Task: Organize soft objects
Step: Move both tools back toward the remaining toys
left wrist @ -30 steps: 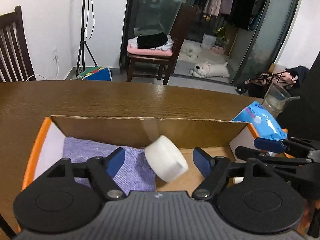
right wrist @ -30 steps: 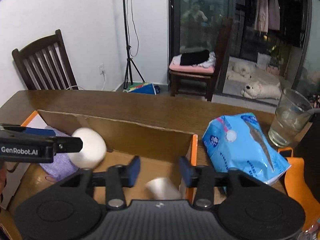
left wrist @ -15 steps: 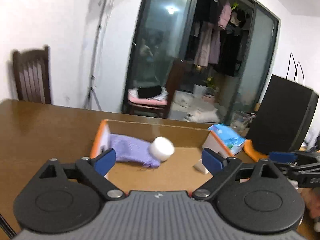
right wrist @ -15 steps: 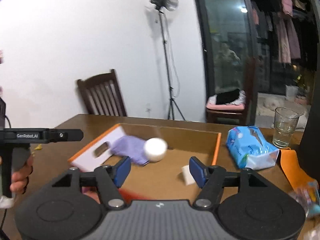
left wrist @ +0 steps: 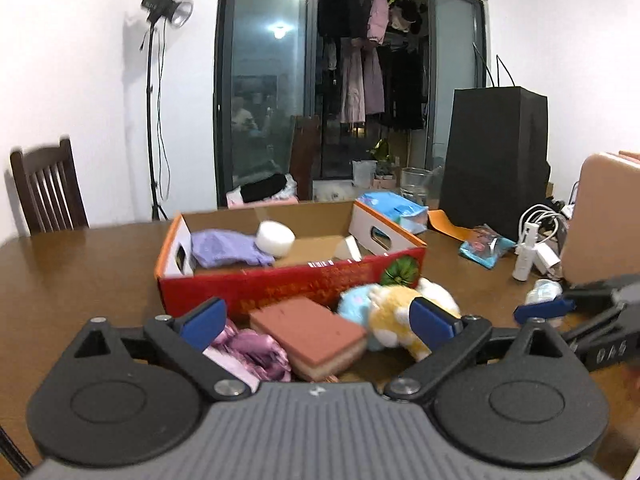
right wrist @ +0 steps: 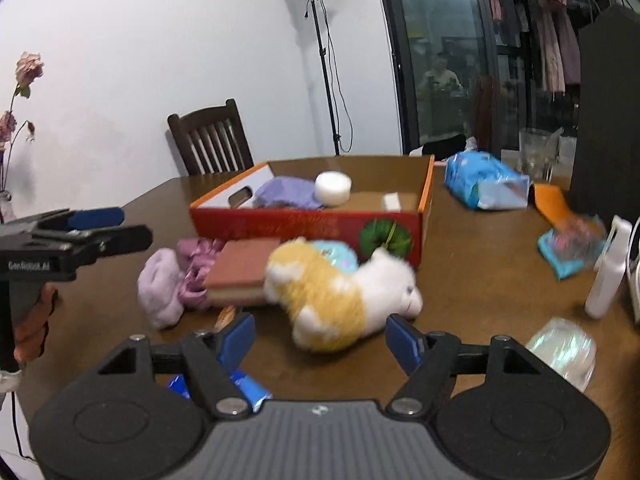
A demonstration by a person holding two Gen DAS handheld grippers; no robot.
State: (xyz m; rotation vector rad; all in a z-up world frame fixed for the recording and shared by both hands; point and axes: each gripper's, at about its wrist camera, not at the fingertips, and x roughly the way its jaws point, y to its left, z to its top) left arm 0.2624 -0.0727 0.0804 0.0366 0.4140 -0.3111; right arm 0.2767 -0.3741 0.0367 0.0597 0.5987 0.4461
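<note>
Both grippers are now pulled back from the box toward the near edge of the desk, while 1 second ago they were over its inside: the left gripper was letting go of a white round sponge and the right gripper hung over a small white block. Those 2 things now lie on the box floor next to a purple cloth, which sits at the left end of the box, so I judge that 3 soft things are already put away. The left gripper's jaws are opening, almost at their widest, and hold nothing; a brown sponge lies on the desk in the line between them, not touched. The right gripper's jaws are also opening, about 2 thirds wide, and are empty, with a plush toy lying just ahead of them on the desk. This toy, the brown sponge and a pink cloth bundle are grouped in front of the red long side of the box, near its front wall. It seems that the next round of picking starts here, probably the left gripper for the sponge and the right one for the toy. The pictures are a little blurred, so small details of the bundle I cannot tell.
</note>
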